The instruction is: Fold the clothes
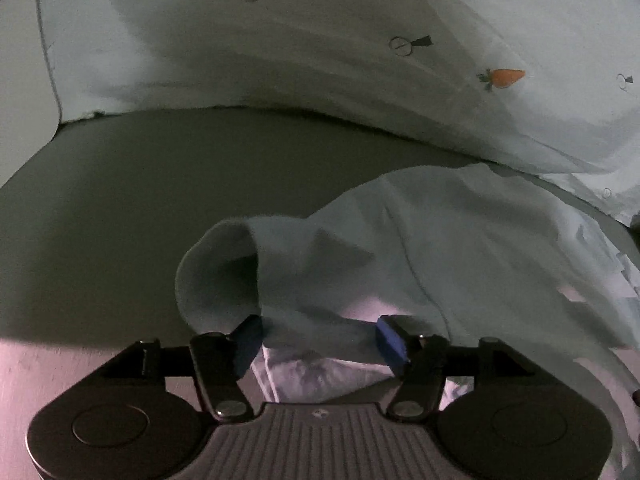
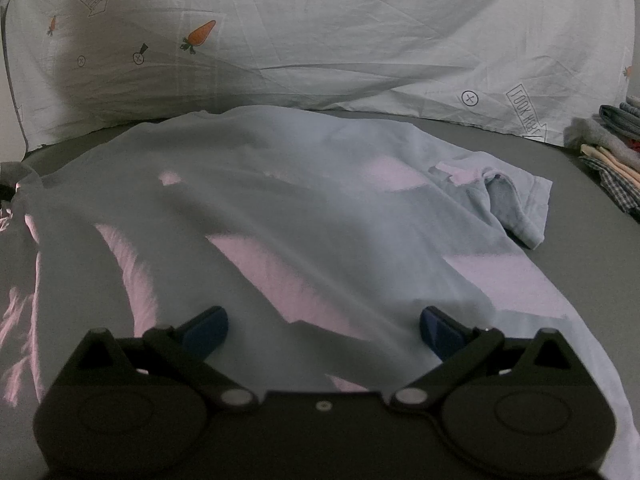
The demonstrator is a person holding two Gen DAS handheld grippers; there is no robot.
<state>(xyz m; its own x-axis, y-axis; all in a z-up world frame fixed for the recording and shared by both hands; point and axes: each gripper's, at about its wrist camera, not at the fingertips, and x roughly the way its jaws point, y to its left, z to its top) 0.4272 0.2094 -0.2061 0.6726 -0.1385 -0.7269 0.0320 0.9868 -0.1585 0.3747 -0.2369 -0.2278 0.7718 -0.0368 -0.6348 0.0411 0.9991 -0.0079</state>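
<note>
While spread, shirt (image 2: 304, 208) underlies right claw (image 2: 324, 330).

Shirt (image 2: 280, 216) before pillow (image 2: 360, 40)

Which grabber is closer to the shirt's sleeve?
Left. The left gripper has the bunched sleeve right at its fingers. The right gripper sits over the shirt's body, away from it.

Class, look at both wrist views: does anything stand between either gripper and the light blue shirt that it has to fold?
Nothing visible does. The left gripper has the light blue shirt already bunched between its open fingers, at the sleeve. The right gripper is open directly over the shirt's body, with only cloth ahead of it.
</note>
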